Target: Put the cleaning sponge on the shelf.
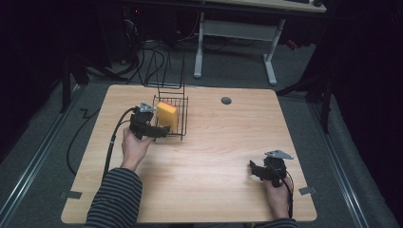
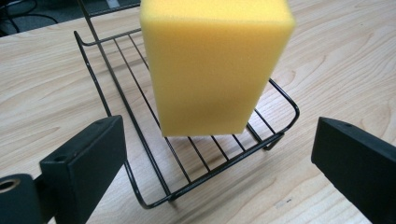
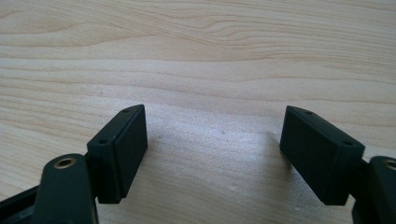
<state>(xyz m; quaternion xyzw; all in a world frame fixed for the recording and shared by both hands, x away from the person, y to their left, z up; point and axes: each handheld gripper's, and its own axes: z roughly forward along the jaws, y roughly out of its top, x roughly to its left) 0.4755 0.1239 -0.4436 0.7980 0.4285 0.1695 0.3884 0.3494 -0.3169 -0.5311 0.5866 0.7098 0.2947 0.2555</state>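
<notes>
Left gripper view shows sponge [image 2: 212, 65] standing in rack [image 2: 140, 135].

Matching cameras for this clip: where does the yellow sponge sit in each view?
High view: yellow sponge upper left of centre, standing in the wire rack.
Left gripper view: top centre, upright on the rack's bars, beyond the open jaws.
Right gripper view: not in it.
Shared landmark: the wooden table.

The high view looks forward and down over the whole table [image 1: 199, 156]. The left hand-held gripper [image 1: 161, 130] carries a camera close before the sponge [image 2: 212, 65] and rack [image 2: 205, 172], shared with the high view. The right one looks closely down on bare wood.
</notes>
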